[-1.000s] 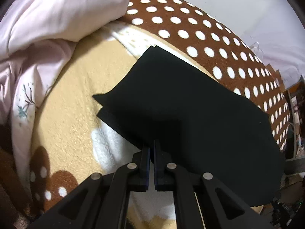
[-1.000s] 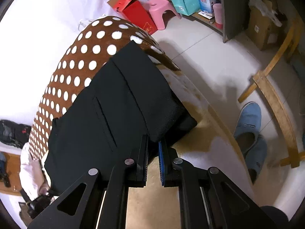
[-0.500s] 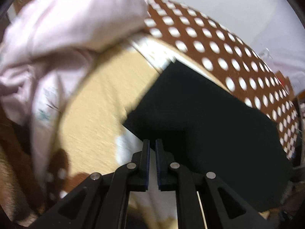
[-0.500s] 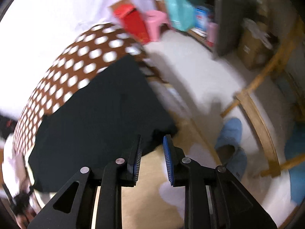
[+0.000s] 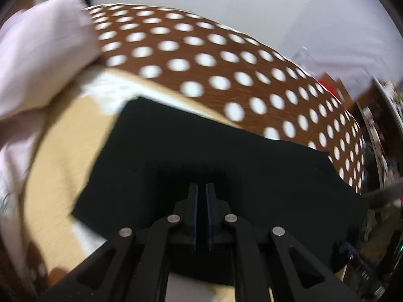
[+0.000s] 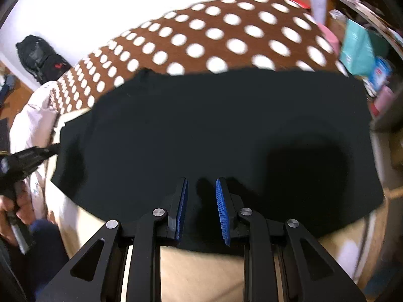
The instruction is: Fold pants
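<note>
The right gripper (image 6: 201, 206) is hovering over the near edge of the black pants (image 6: 226, 125), its blue pads spread apart with only the flat cloth showing below the gap; nothing is being pinched. Its jaws have just been opening. The left gripper (image 5: 201, 214) is standing with a narrow slit between its pads, also over the near edge, gripping nothing; its jaws have likewise just been opening slightly. The pants are lying folded into a flat, wide rectangle on the tan and spotted brown blanket (image 6: 214, 32), long axis running side to side across both views, extending ahead of both grippers. Judging from this, either hand is equally placed for a further fold along the near hem.
</note>
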Available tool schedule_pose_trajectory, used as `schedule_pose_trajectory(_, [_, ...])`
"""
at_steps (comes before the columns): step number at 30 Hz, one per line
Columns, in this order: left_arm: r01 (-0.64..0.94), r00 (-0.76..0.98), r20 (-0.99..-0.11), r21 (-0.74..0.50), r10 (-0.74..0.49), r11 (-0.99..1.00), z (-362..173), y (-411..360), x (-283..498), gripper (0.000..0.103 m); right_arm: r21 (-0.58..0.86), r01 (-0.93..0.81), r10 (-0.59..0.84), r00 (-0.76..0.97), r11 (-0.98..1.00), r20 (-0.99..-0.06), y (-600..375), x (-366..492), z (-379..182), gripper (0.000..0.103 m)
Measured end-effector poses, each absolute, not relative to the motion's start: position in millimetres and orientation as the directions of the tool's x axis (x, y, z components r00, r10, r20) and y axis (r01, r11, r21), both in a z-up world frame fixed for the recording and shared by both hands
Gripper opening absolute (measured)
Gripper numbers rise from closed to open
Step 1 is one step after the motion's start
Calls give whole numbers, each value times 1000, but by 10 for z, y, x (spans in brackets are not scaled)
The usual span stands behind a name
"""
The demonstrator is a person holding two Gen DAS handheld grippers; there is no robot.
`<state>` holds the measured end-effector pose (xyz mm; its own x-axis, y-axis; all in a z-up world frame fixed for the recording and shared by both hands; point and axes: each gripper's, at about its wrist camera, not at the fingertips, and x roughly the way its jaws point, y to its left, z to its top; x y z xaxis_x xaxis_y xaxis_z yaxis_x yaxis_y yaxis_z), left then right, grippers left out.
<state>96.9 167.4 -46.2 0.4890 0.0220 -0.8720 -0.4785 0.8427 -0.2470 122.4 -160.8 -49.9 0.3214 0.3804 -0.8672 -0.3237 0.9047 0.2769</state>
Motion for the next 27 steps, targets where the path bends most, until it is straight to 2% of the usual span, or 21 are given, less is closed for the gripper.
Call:
schedule_pose_trajectory(5, [-390, 497, -868, -209, 14, 897, -527, 1466, 1328, 9, 313, -421, 467, 338, 851, -817, -1136, 1592, -351, 24])
schedule_pose_trajectory(10, [-383, 459, -888, -169, 28, 908, -717, 1459, 1536, 9, 366, -534, 550, 236, 762, -801, -557, 1964, -458, 24])
schedule_pose_trajectory(13, [-371, 474, -879, -157, 42, 916, -725, 1472, 1593, 9, 292, -543, 479, 240, 787, -844, -400, 2188, -658, 23])
schedule_pose_trajectory(16, [-368, 482, -875, -156, 45, 917, -748, 1499, 1669, 9, 307, -514, 477, 238, 801, -846, -410, 2366, -765, 12])
schedule_pose_trajectory(22, [-363, 478, -874, -105, 88, 926, -672, 1451, 1775, 8, 178, -568, 407, 305, 804, -861, -298, 2129, -587, 15])
schedule_pose_trajectory(25, [-370, 495, -865, -122, 84, 921, -525, 1393, 1618, 8, 170, -561, 406, 326, 810, -854, -421, 1922, -494, 15])
schedule_pose_trajectory(27, [-370, 489, -865, -91, 111, 924, -440, 1325, 1465, 8, 156, -551, 390, 338, 820, -857, -581, 1742, -494, 15])
